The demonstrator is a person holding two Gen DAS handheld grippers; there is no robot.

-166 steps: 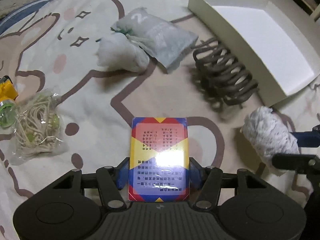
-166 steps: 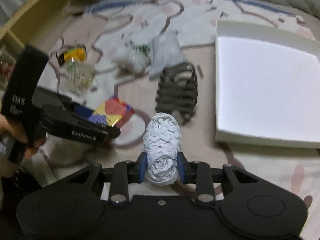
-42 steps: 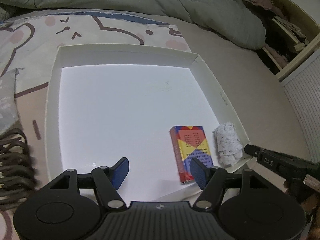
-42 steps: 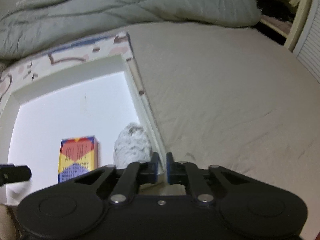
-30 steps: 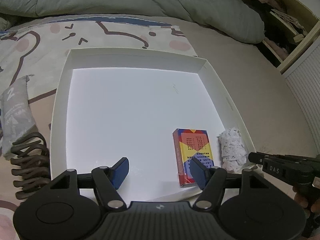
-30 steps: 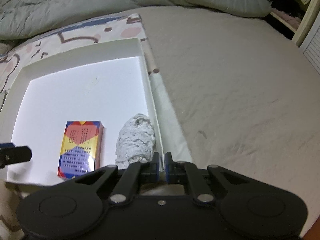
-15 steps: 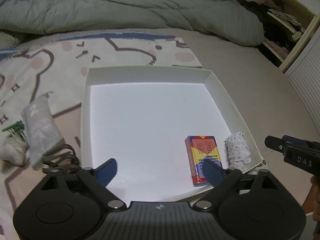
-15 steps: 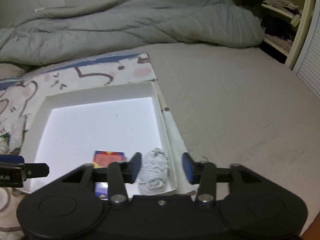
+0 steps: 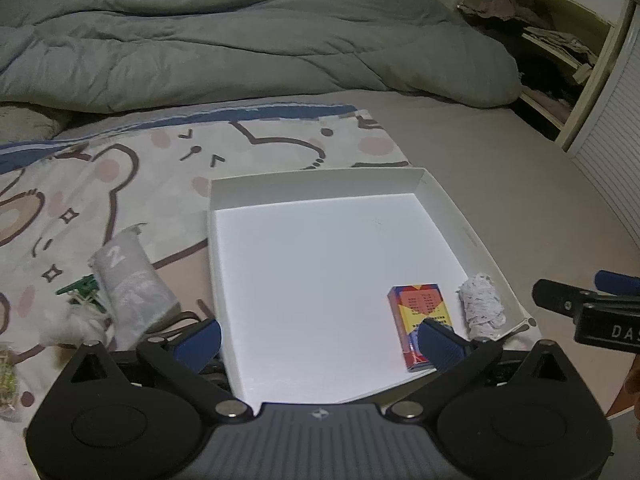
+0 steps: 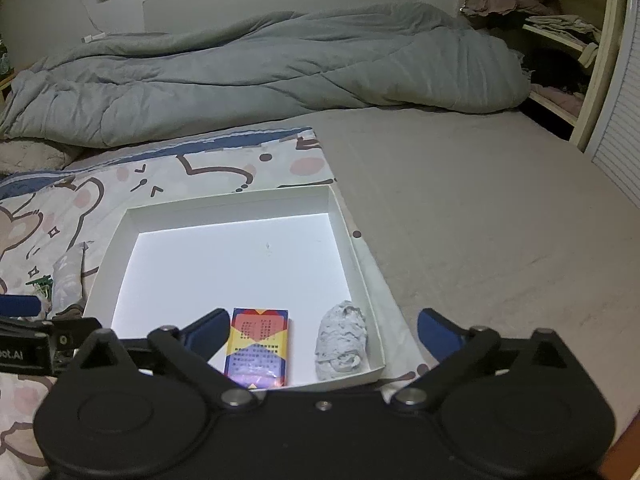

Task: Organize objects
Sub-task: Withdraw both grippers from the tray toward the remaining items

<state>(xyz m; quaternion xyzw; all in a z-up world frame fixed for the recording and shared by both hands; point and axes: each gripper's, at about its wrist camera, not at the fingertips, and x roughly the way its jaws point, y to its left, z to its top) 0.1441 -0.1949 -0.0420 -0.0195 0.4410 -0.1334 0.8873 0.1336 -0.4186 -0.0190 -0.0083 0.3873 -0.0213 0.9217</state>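
1. Both the left hand-held gripper (image 9: 320, 338) and the right hand-held gripper (image 10: 320, 330) stand wide apart, empty.
2. The card box (image 10: 258, 344) and cloth roll (image 10: 341, 340) lie just ahead in the white tray (image 10: 228, 204).
3. The grey pouch (image 9: 128, 280), ahead-left on the bed, looks soft and light, probably; pinch its middle.

A dim bedroom: a rumpled grey-green duvet (image 10: 280, 68) lies heaped across the far side of the bed (image 10: 480, 208), before a pale headboard (image 10: 280, 0) and wall. At right, open wooden shelves (image 10: 560, 20) hold folded clothes beside a slatted door (image 10: 616, 128).
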